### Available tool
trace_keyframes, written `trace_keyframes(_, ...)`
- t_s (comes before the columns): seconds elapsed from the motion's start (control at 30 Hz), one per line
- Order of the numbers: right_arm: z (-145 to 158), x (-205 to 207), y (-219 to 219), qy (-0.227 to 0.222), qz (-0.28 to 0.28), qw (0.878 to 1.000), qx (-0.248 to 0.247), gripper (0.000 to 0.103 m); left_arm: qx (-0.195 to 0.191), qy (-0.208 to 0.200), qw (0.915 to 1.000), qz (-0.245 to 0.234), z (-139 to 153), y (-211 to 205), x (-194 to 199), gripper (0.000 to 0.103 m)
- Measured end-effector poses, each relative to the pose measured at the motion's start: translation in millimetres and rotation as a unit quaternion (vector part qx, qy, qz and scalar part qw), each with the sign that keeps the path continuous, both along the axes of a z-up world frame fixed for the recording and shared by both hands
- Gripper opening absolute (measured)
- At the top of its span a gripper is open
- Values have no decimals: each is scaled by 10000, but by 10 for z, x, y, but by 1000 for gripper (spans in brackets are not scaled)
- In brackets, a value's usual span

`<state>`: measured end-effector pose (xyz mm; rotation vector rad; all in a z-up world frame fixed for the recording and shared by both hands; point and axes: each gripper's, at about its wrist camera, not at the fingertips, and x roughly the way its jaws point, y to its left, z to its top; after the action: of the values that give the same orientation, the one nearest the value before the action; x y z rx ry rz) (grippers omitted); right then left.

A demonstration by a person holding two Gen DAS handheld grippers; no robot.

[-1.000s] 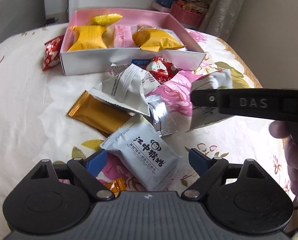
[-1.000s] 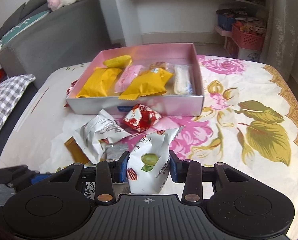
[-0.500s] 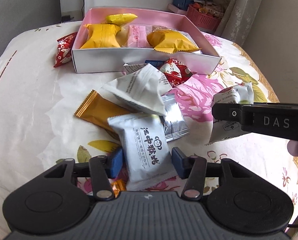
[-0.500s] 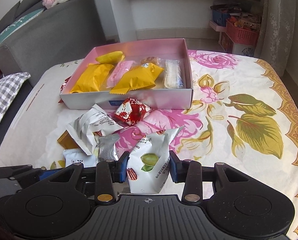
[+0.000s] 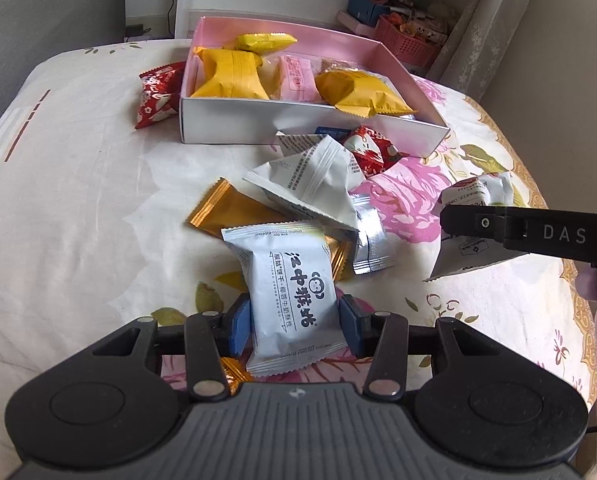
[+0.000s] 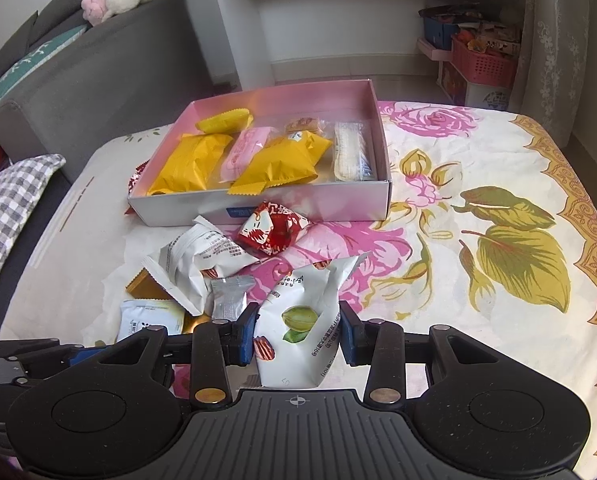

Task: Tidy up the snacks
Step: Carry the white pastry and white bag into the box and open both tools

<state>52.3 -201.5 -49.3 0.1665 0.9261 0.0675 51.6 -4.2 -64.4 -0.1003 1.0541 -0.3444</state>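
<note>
My left gripper [image 5: 294, 330] is shut on a pale blue biscuit packet [image 5: 288, 292] and holds it above the cloth. My right gripper [image 6: 297, 338] is shut on a white nut packet [image 6: 306, 320], which also shows in the left wrist view [image 5: 472, 220]. A pink box [image 5: 298, 124] at the far side, also in the right wrist view [image 6: 266, 204], holds yellow packets [image 6: 194, 162], a pink one [image 6: 244, 152] and a clear one. Loose on the cloth lie a white packet [image 5: 314, 176], a silver sachet [image 5: 372, 240], a gold bar [image 5: 234, 212] and a red packet [image 6: 274, 228].
Another red packet [image 5: 156, 94] lies left of the box. The table has a floral cloth [image 6: 498, 240]. A grey sofa [image 6: 78, 76] stands left, white shelves [image 6: 378, 12] and pink baskets [image 6: 482, 64] behind. The right gripper's arm [image 5: 538, 232] crosses the left wrist view's right side.
My left gripper closed on the pale blue packet and lifted it off the pile. My right gripper, still holding the nut packet, drew back a little from the box.
</note>
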Motion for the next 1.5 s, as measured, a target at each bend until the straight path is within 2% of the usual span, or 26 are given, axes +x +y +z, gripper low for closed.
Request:
trace_keyframes(0.43,140,-30,79,-93,17,9999,118,39,-316,-104,9994,111,193,159,-6,43)
trace_keyframes(0.67,281,-32,80,-279,-16,9993,244,39,-441,-343,9983,155,349,200,9,43)
trace_keyframes(0.97,409,81,-67,-494,-351,9974,399,39,-632,-486,9959,432,457,335,155,43)
trace_keyframes(1.3,514,339,-218,-778,-702,9927,597,39,-784,-684,9923,678,576,330,501,43)
trace_keyframes(1.5,496,668,-259,-858,-739,9917,615,39,-621,-837,9928,599,544,149,855,43)
